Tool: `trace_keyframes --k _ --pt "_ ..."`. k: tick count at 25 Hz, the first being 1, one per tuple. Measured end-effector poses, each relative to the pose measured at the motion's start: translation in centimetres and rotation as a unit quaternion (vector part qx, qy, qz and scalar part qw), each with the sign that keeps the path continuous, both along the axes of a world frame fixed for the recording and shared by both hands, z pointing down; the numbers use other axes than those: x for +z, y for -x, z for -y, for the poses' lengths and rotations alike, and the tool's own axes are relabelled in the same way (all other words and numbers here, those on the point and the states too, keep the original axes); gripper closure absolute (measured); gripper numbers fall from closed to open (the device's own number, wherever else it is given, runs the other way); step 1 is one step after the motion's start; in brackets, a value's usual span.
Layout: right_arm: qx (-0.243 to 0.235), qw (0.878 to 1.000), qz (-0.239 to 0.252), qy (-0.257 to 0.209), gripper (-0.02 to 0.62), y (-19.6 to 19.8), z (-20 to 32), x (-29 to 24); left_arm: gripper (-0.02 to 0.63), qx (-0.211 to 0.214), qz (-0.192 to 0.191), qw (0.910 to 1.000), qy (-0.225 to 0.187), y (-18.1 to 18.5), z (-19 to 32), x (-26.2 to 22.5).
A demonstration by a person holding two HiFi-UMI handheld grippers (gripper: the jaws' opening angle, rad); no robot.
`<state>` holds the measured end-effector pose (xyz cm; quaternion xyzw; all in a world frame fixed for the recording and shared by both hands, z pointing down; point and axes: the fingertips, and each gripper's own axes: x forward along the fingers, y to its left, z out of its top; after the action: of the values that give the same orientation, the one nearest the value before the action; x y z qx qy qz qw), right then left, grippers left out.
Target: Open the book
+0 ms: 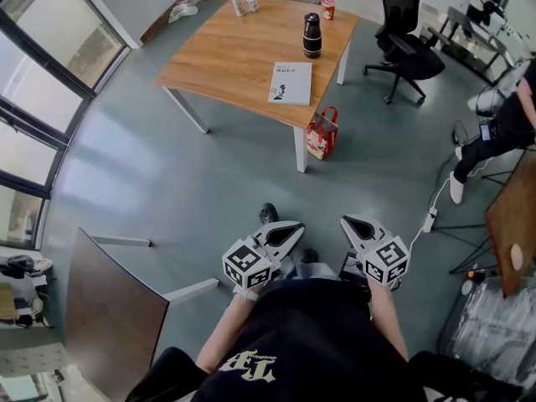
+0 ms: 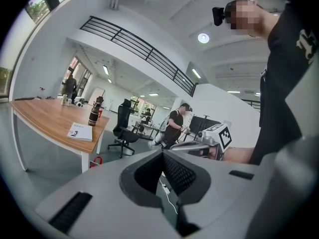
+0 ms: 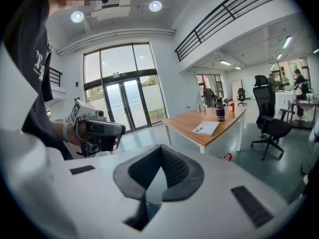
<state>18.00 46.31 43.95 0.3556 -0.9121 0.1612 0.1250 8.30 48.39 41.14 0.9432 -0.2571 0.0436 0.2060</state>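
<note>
The book (image 1: pixel 290 83), white-covered and closed, lies flat near the front edge of a wooden table (image 1: pixel 226 57) across the room. It also shows far off as the book (image 2: pixel 80 131) and the book (image 3: pixel 206 128) in the two gripper views. Both grippers hang close to my body, far short of the table. My left gripper (image 1: pixel 294 227) is shut with nothing in it, its jaws meeting at a point (image 2: pixel 162 153). My right gripper (image 1: pixel 348 222) is likewise shut and empty (image 3: pixel 160 148). Each gripper appears in the other's view, held side by side.
A black bottle (image 1: pixel 311 36) and a red cup (image 1: pixel 327 7) stand on the table. A red bag (image 1: pixel 322 132) leans at the table leg. A black office chair (image 1: pixel 406 32) stands to the right, and a person (image 1: pixel 502 124) sits beyond it. A dark tabletop (image 1: pixel 109 308) is at my left.
</note>
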Motion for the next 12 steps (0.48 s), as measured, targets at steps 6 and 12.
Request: trace_keyframes --k 6,12 --pt "-0.001 1.000 0.001 0.004 0.607 0.0 0.3 0.0 0.600 -0.005 -0.001 1.0000 -0.003 0.2 0.7 -0.2" --pt "0.002 1.000 -0.002 0.010 0.607 -0.4 0.8 0.4 0.600 -0.003 -0.001 1.0000 0.003 0.0 1.1 0.4"
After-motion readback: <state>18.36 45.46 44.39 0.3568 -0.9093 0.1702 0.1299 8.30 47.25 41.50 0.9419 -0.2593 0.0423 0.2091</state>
